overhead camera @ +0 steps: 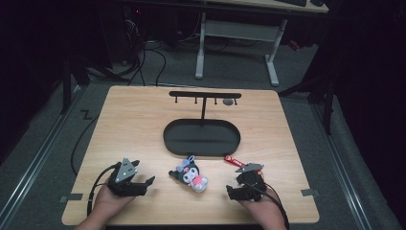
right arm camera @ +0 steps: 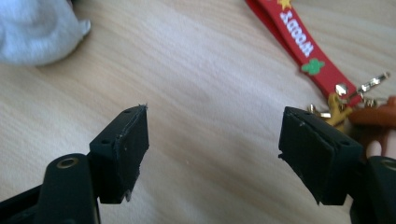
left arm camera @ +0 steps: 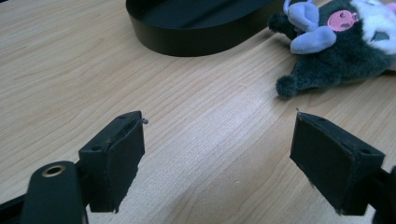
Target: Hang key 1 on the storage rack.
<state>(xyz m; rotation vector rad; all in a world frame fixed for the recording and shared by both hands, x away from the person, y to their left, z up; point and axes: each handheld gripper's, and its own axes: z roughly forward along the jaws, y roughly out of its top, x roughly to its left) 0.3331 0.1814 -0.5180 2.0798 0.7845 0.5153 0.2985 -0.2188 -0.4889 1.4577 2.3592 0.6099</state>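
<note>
A dark plush toy [overhead camera: 189, 175] with lilac ears and a pink-and-white body lies on the wooden table, just in front of the black oval tray [overhead camera: 201, 139]. A red strap keychain [overhead camera: 234, 160] lies to its right. My left gripper [overhead camera: 146, 186] rests open left of the plush, which appears in the left gripper view [left arm camera: 336, 51] beyond my left gripper [left arm camera: 217, 116], with bare wood between the jaws. My right gripper [overhead camera: 233, 186] is open right of the plush. In its own view my right gripper [right arm camera: 215, 112] sits beside the red strap [right arm camera: 299, 42] with gold clasp and brown charm [right arm camera: 373, 114].
A black T-shaped hook rack [overhead camera: 205, 95] rises from the tray's back, with a small grey item [overhead camera: 229, 101] hanging at its right end. The tray's wall [left arm camera: 196, 39] lies ahead of the left jaws. A white-legged desk [overhead camera: 237, 33] stands on the floor beyond the table.
</note>
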